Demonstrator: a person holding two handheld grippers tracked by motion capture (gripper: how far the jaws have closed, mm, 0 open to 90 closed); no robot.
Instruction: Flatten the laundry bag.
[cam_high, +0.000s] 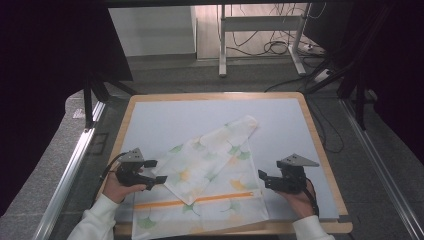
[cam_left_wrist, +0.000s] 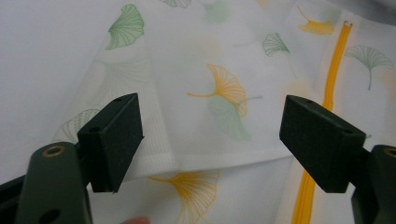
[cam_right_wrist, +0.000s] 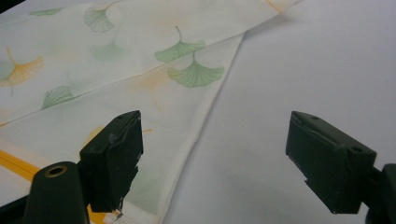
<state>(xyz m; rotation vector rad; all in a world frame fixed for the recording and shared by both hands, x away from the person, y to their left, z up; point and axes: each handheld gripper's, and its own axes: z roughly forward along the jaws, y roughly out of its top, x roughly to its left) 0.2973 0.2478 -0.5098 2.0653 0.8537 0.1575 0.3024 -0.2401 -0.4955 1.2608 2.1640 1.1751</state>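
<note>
From left to right, the left gripper (cam_high: 159, 171) holds its jaws wide and empty at the folded flap's left edge of a ginkgo-print cloth (cam_high: 210, 170) lying partly folded near the table's (cam_high: 165, 120) front, and the right gripper (cam_high: 262, 179) waits equally released just beside the cloth's right edge. To fold neatly, each should probably pinch one layer near a corner. The left gripper view reveals an orange stripe (cam_left_wrist: 322, 107) close up, while the right gripper view shows the hem (cam_right_wrist: 205, 121).

A pale grey rectangular mat (cam_high: 165, 120) covers a light wooden tabletop (cam_high: 320, 145) with rounded corners. Beyond the tabletop's far edge stands a white metal desk frame (cam_high: 260, 30) on grey floor, with black cables (cam_high: 272, 47) tangled beside its feet. Left of the tabletop runs a silver metal rail (cam_high: 70, 170).
</note>
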